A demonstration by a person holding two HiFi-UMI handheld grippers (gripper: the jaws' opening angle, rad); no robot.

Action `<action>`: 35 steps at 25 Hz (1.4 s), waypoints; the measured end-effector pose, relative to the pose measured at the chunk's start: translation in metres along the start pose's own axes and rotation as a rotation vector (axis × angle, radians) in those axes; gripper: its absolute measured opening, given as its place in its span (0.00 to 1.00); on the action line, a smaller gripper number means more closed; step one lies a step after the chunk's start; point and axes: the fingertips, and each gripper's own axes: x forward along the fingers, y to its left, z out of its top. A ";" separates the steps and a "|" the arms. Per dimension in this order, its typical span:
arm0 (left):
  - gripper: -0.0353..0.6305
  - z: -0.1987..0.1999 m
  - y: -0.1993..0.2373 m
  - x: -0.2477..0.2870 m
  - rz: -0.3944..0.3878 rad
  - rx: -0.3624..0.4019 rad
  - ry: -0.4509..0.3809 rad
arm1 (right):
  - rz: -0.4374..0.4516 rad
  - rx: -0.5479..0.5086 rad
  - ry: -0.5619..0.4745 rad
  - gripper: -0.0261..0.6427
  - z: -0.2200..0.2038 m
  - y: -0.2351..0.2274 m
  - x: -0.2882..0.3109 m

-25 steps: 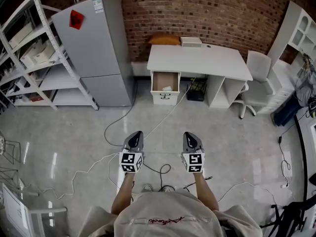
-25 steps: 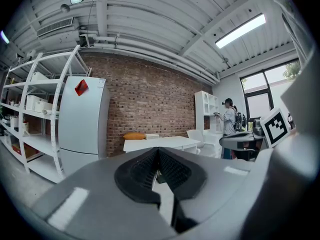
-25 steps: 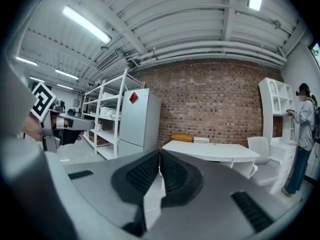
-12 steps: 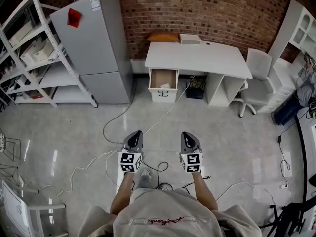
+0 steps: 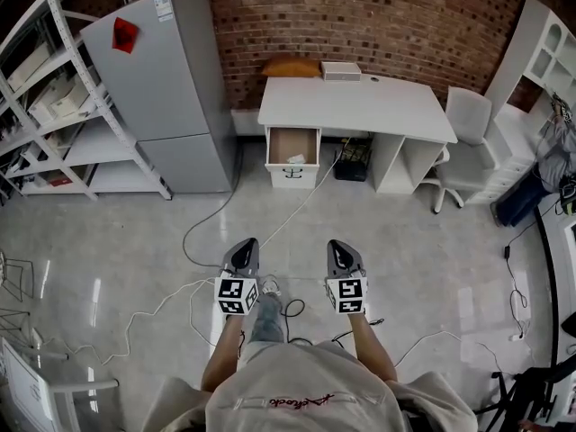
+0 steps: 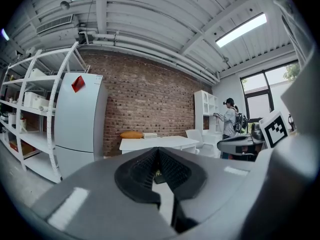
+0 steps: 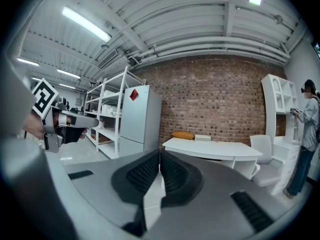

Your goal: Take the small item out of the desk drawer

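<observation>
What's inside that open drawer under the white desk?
The drawer holds one small pale item near its front, too small to identify. The desk top covers its back.

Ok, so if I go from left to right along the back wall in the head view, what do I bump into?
White shelving rack → grey fridge → white desk → white chair → white cubby shelf.
</observation>
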 end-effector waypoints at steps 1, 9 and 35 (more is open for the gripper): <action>0.06 0.000 0.004 0.006 -0.001 -0.002 -0.001 | 0.001 -0.003 0.000 0.06 0.001 -0.001 0.006; 0.06 0.009 0.038 0.072 -0.039 -0.006 -0.011 | -0.013 -0.022 0.003 0.06 0.013 -0.018 0.072; 0.06 0.058 0.206 0.291 -0.116 -0.019 -0.044 | -0.072 -0.065 -0.008 0.06 0.081 -0.059 0.332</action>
